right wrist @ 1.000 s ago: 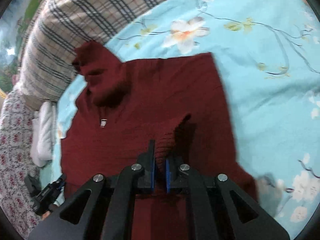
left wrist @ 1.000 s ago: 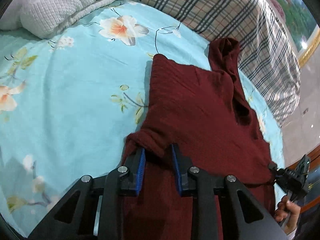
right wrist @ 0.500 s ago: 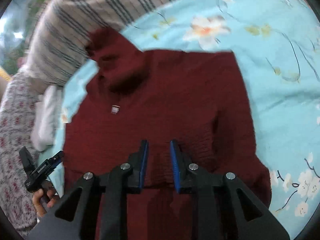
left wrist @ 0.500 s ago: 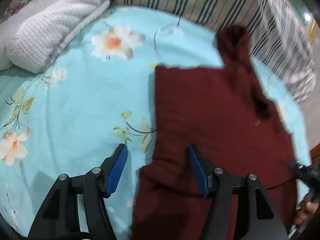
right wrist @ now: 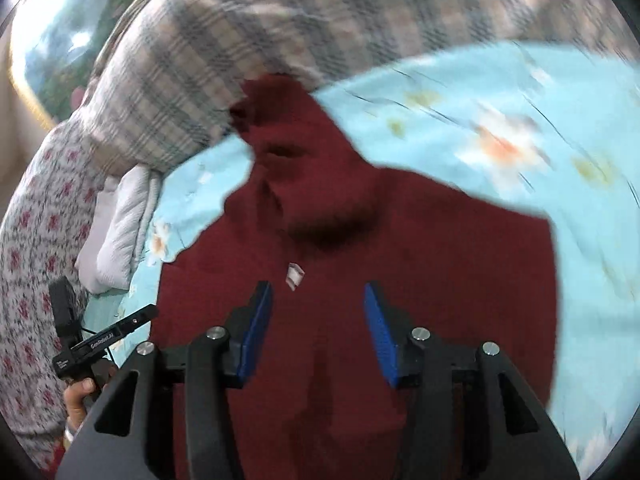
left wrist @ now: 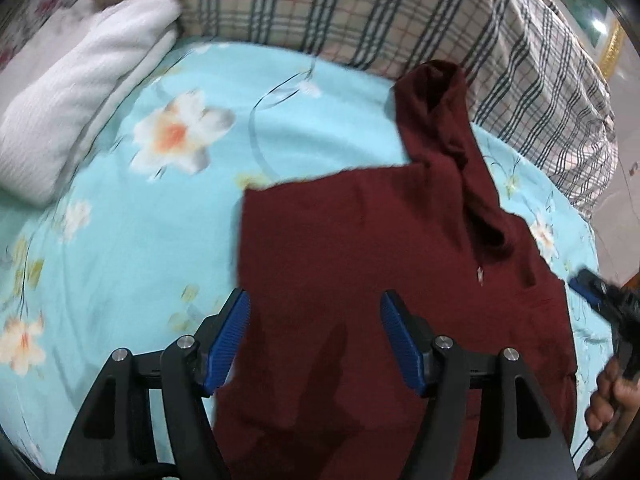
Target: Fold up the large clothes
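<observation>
Maroon hoodie point(left wrist: 360, 260) | white neck label point(right wrist: 295, 275), unreadable | both grippers agape

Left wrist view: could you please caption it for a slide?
Open left gripper above a maroon hoodie on the floral bedsheet.

Small white lettering stands on the side of the black left gripper point(right wrist: 106, 338) seen in the right wrist view but is too small to read, and the white tag point(right wrist: 295, 275) on the dark red hoodie point(right wrist: 400, 264) shows no legible text.
</observation>
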Motion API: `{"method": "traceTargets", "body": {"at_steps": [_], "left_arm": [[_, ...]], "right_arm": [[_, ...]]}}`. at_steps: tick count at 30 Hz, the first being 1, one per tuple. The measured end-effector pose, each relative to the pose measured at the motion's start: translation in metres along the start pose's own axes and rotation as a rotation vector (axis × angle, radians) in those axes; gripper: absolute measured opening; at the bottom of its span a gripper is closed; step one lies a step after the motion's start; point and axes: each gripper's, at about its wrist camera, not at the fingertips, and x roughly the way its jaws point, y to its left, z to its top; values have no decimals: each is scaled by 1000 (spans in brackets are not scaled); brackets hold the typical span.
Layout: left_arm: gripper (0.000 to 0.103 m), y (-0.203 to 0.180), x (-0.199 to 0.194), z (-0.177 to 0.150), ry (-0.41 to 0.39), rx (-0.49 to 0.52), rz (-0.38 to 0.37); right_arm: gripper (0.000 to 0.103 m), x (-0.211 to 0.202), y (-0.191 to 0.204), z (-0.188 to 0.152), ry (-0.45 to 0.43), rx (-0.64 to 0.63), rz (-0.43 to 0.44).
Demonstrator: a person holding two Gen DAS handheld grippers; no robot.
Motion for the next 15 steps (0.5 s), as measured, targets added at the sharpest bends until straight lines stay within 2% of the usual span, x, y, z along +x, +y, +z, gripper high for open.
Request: {"method": "traceTargets", "body": {"at_steps": [2,6,13,14,15], "left_arm": [[69,-8,6,14,-2,21,4],[69,-16,25,38,6,49,10],[69,-12,62,77,12,61,13],[69,-12,66,81,13,61,13],[69,-13,70,85,14,62,12]], "right_arm": [[49,20,16,18,12,-57,12],[49,77,44,56,32,-191,-26],[52,160,67,110,79,-269,-24],[53,171,70,114,86,-289,-40],[53,181,71,117,89,-317,-97]]}}
